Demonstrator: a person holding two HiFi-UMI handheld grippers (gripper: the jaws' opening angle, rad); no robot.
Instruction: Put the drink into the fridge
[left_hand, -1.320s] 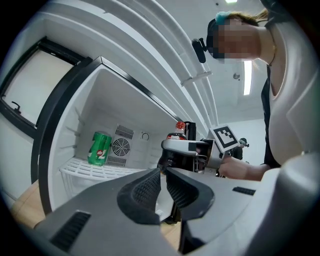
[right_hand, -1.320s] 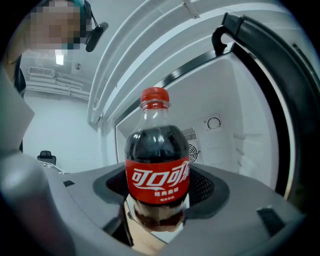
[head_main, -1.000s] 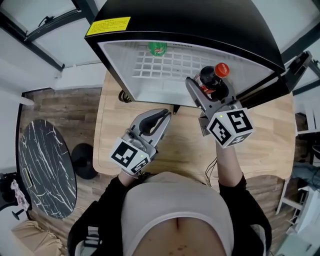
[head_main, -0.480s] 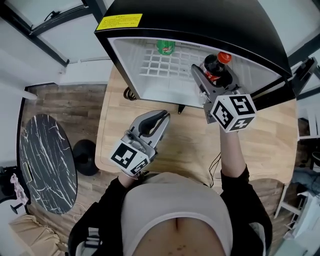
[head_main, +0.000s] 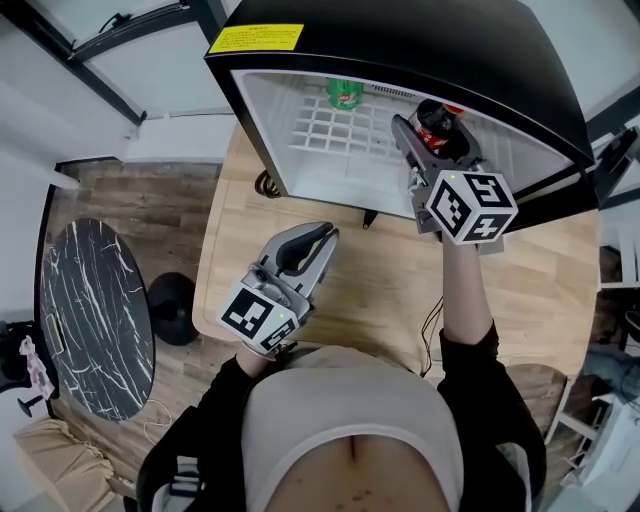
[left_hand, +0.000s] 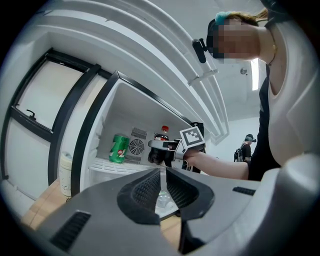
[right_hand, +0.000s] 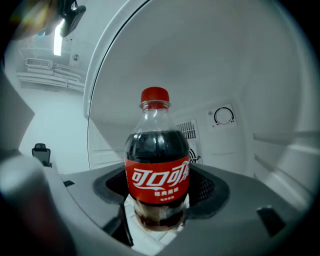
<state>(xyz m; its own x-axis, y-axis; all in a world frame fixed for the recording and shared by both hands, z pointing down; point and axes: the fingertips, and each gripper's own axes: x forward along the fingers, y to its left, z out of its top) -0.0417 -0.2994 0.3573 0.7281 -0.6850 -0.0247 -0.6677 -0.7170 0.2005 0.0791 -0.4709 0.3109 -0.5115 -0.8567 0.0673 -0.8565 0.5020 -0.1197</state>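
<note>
Wood-plank flooring runs along your left, and a round black marble slab (head_main: 95, 325) lies on it. To its right stands the pale wooden desk (head_main: 380, 280). The black fridge (head_main: 420, 40) sits on the desk's far half with its front open toward you and a yellow sticker (head_main: 255, 39) near its top left corner.

You hold your left tool (head_main: 318, 238) over the near half of the desk, just in front of the fridge and pointing up toward the opening. Its jaws are together, with only a sliver of light between the pads and nothing gripped.

Inside the fridge, a green can (head_main: 344, 93) stands upright at the back of the white wire shelf (head_main: 325, 130), toward the left, just beside a round vent grille (left_hand: 136, 146) in the rear wall.

Further right, your right tool (head_main: 437, 150) reaches into the right part of the opening. Its jaws are clamped on the lower body of the cola bottle (head_main: 436, 122), below its red label. The bottle is upright inside the fridge, red cap (right_hand: 154, 95) on top, over the shelf and well apart from the can. You cannot tell whether its base touches the shelf. A thermostat dial (right_hand: 223, 116) shows on the wall behind it, to the right.
</note>
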